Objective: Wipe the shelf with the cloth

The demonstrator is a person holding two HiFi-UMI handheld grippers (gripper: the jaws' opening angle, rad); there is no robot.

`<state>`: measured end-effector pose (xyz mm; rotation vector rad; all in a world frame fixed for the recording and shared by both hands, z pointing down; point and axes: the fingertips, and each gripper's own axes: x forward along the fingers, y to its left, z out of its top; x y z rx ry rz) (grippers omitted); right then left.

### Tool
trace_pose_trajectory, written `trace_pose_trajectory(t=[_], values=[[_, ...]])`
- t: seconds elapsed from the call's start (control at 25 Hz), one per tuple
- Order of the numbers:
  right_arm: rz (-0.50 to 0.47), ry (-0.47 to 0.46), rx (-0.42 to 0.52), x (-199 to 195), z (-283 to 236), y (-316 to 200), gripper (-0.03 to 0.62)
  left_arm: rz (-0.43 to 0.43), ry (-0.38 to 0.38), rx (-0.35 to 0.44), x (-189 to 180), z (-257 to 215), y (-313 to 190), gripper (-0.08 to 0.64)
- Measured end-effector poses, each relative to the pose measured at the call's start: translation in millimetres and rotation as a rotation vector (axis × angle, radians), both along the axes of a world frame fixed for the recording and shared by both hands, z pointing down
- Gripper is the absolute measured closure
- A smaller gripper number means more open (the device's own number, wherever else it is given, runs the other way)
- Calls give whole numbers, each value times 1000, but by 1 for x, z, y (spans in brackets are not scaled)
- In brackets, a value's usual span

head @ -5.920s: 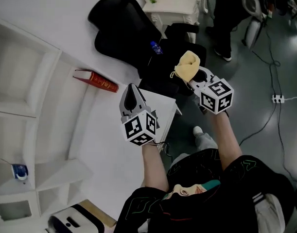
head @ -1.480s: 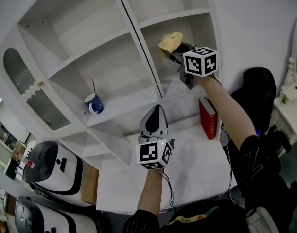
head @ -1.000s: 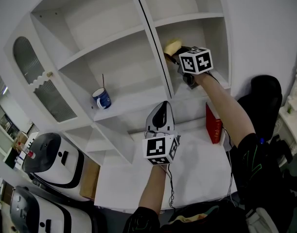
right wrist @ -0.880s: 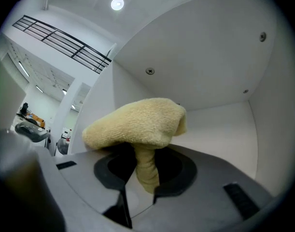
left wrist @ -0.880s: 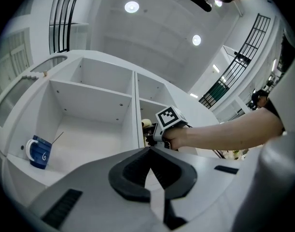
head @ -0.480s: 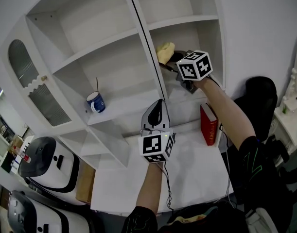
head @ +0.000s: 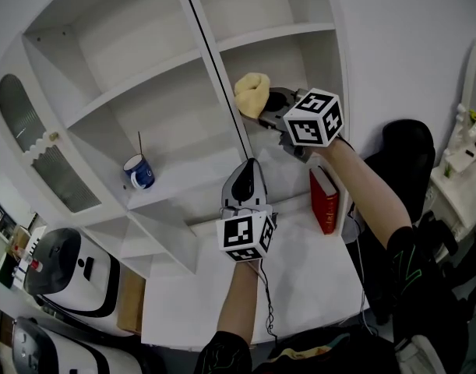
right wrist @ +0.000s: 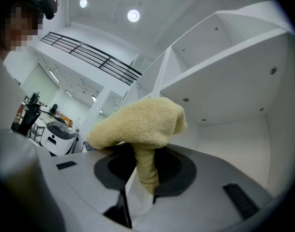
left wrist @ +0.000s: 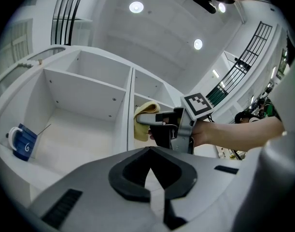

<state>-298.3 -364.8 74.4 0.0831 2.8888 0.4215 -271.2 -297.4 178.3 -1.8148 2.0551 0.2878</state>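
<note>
1. The right claw is pinched tight on the yellow cloth, and the soft bunch pokes out past its tips
2. The cloth is up at the front of the white shelf, in the right-hand box, just beside the thin wall to the claw's left
3. I think the wiping is just getting going, but I cannot tell if the cloth is touching a board yet
4. Next, the claw needs to press the cloth flat on the board below it and slide it side to side, right into the corners, without letting go
5. The left claw is closed with nothing in it, and it waits lower down, outside the shelf
6. The boards look smooth, white and bare near the cloth, so it should slide easily
7. A blue mug sits far to the left in the next box, and a red book stands below the right claw
8. The room has round lights in the ceiling
</note>
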Motion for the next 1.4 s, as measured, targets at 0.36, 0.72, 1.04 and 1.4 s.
trace_pose_trajectory(t=[0.36, 0.72, 1.04, 1.4], values=[[-67, -96, 78, 43, -18, 16, 489, -6, -1, 19, 1, -5, -2, 563], [140, 34, 44, 17, 15, -36, 489, -24, 18, 38, -2, -4, 7, 563], [215, 227, 124, -23, 45, -52, 489, -34, 48, 16, -8, 9, 12, 563], [227, 422, 190, -53, 80, -65, 489, -28, 69, 9, -12, 20, 19, 563]])
